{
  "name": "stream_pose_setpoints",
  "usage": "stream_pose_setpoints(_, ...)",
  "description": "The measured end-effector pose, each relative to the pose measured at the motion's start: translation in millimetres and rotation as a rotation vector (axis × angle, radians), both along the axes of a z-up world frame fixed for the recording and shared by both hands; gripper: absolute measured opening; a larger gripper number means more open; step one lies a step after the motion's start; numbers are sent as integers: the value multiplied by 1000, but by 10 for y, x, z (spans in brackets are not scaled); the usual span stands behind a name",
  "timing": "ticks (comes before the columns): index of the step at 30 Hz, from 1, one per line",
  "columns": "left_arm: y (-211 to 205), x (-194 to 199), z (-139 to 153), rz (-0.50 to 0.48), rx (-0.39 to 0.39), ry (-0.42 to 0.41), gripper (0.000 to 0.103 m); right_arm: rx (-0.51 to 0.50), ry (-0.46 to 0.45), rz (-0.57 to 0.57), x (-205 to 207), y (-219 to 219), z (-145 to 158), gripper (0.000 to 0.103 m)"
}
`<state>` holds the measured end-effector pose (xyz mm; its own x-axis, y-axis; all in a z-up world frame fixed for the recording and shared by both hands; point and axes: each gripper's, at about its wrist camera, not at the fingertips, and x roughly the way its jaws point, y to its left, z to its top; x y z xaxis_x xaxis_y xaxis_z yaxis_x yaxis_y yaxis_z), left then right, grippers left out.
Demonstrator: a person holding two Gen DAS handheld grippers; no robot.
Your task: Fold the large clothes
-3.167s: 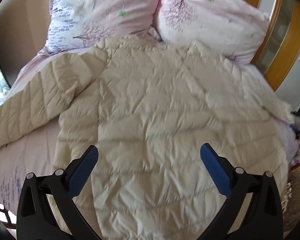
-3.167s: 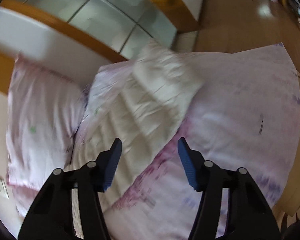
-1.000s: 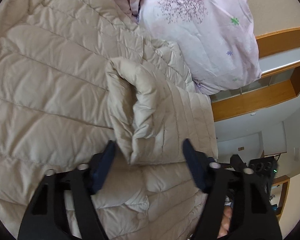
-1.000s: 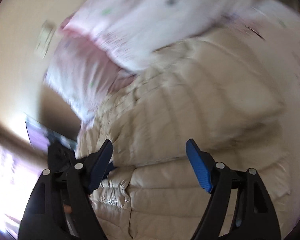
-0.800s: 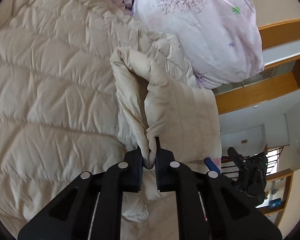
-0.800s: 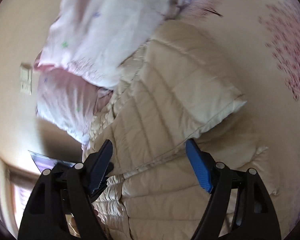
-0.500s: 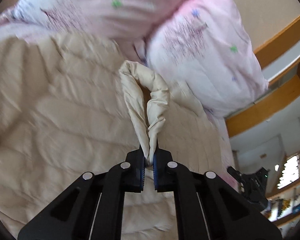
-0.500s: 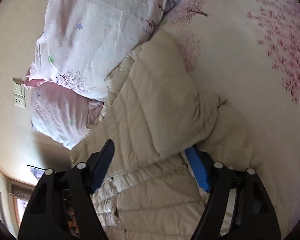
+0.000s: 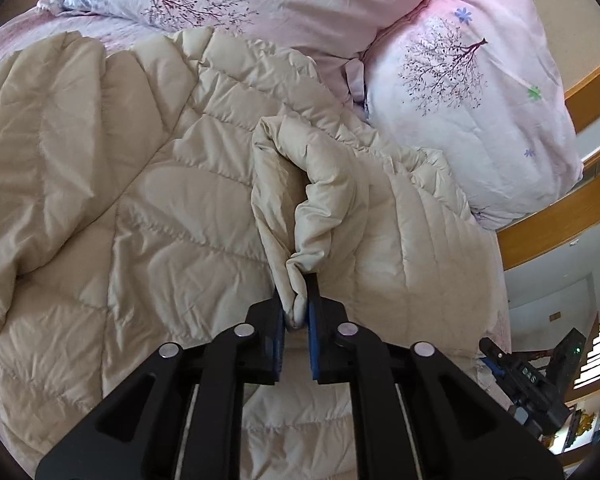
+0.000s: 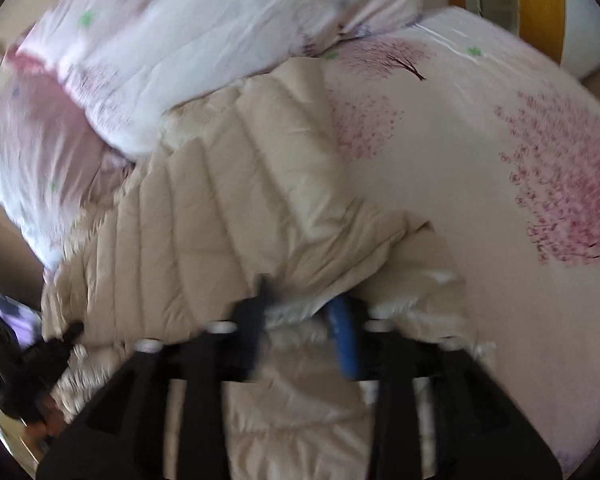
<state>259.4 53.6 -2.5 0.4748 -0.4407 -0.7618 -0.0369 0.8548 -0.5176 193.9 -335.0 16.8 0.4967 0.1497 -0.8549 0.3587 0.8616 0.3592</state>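
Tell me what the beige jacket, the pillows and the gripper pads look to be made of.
Beige jacket: thin, faintly shiny woven shell, likely nylon, quilted into puffy padded channels. Pillows: soft matte printed fabric, probably cotton, finely creased. Left gripper pads: blue, matte, seemingly rubber; texture unclear.

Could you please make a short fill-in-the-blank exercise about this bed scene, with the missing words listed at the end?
1. The left claw is shut on a fold of the beige ____ jacket.
2. The jacket lies on a bed with a ____ floral sheet.
3. Beyond the jacket's collar rest ____ pillows.
4. The right claw has just been closing, with jacket ____ between its fingers.

Missing words: quilted; pink; two; fabric
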Motion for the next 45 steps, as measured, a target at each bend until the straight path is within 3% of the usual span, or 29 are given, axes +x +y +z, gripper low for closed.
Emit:
stream_pose_setpoints(1, 33, -31, 40, -12, 5, 0, 15, -35, -17, 20, -28, 85, 107, 48)
stream_pose_setpoints(3, 125, -135, 164, -20, 15, -29, 33, -90, -77, 79, -96, 291, 331, 48)
stream_pose_setpoints(5, 301, -309, 317, -8, 24, -74, 66, -127, -141, 161, -84, 549, 521, 48)
stream_pose_setpoints(6, 376, -360, 381, 1, 27, -90, 73, -128, -173, 220, -49, 703, 590, 48)
stream_pose_setpoints(10, 956, -674, 576, 72, 21, -122, 75, -174, -235, 472, 289, 1557, 645, 45)
stream_pose_setpoints(12, 1266, -792, 623, 122, 16, -114, 75, -204, -232, 542, 443, 1916, 597, 45)
stream_pose_setpoints(15, 1706, -999, 643, 219, 49, -103, 75, -217, -181, 611, 710, 2387, 398, 45)
stream_pose_setpoints(17, 1956, -1154, 602, 282, 57, -93, 75, -215, -101, 637, 862, 2603, 185, 44)
stream_pose_setpoints(19, 2237, -1305, 552, 352, 30, -82, 75, -238, -17, 657, 974, 2759, -28, 46)
stream_pose_setpoints(20, 2396, -1378, 512, 398, 7, -76, 75, -250, -26, 651, 953, 2785, -42, 46)
stream_pose_setpoints(27, 2900, -1538, 288, 573, -133, -57, 74, -29, -90, 603, 708, 2448, 374, 65)
stream_pose_setpoints(33, 3169, -1470, 117, 719, -205, -28, 61, 45, -110, 616, 498, 2222, 553, 67)
stream_pose_setpoints(38, 3352, -1469, 20, 784, -303, -32, 54, 66, -121, 591, 436, 2035, 601, 67)
stream_pose_setpoints(40, 3416, -1471, -39, 817, -351, -32, 46, 75, -120, 579, 409, 1940, 601, 67)
stream_pose_setpoints(42, 3486, -1471, -124, 852, -404, -29, 28, 83, -125, 566, 398, 1845, 600, 67)
stream_pose_setpoints(45, 3549, -1468, -218, 878, -436, -17, 8, 84, -146, 527, 323, 1612, 639, 67)
